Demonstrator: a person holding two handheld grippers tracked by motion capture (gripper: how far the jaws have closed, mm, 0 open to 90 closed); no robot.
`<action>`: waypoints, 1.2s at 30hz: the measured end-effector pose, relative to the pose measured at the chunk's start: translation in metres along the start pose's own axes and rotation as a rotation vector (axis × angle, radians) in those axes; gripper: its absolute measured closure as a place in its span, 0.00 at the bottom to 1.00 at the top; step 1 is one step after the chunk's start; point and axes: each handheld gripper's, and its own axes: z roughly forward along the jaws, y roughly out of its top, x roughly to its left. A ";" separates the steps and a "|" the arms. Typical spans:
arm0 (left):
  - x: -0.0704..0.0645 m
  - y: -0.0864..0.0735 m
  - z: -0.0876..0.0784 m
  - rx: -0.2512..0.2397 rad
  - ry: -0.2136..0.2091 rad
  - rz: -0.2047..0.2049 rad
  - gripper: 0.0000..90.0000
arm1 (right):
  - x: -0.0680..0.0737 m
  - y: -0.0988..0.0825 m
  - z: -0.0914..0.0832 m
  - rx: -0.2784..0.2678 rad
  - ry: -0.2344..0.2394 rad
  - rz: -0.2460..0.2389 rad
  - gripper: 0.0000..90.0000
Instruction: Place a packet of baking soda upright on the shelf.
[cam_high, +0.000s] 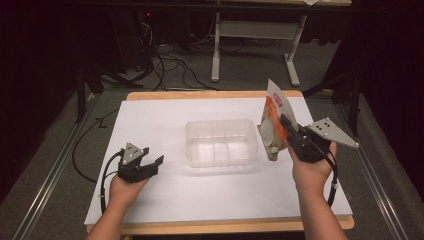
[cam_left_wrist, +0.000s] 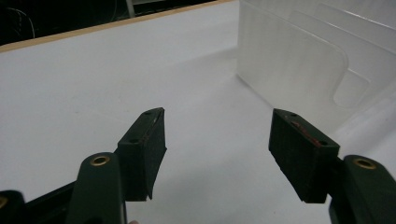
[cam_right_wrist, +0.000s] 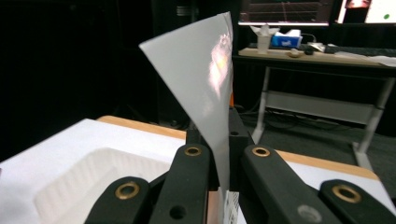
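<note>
- The right hand-held gripper (cam_right_wrist: 219, 154) rises from the bottom edge, its two black jaws closed on a thin white pouch (cam_right_wrist: 205, 79).
- The pouch stands upright out of the jaws, widening to a slanted top edge, with an orange glint on its face.
- Below left lies a clear plastic tray (cam_right_wrist: 88, 179) on the white worktop (cam_right_wrist: 46, 149).
- Behind, across a dark floor, stands a desk (cam_right_wrist: 317, 58) on white legs, carrying a tissue box (cam_right_wrist: 286, 38).

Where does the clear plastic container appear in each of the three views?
High view: the clear plastic container stands mid-table on the white sheet.
Left gripper view: its wall fills the upper right, beyond the open jaws.
Right gripper view: its rim lies lower left, beside the held packet.
Shared landmark: the white sheet.
</note>
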 end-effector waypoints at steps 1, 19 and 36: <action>0.000 0.000 0.000 -0.003 0.001 -0.002 0.41 | 0.003 0.002 0.002 -0.005 0.009 0.000 1.00; 0.002 0.000 -0.002 -0.010 -0.001 0.002 0.41 | 0.058 0.011 0.041 -0.018 0.120 -0.021 1.00; 0.002 0.000 -0.001 -0.010 -0.006 0.000 0.41 | 0.093 0.006 0.074 0.002 0.177 -0.029 1.00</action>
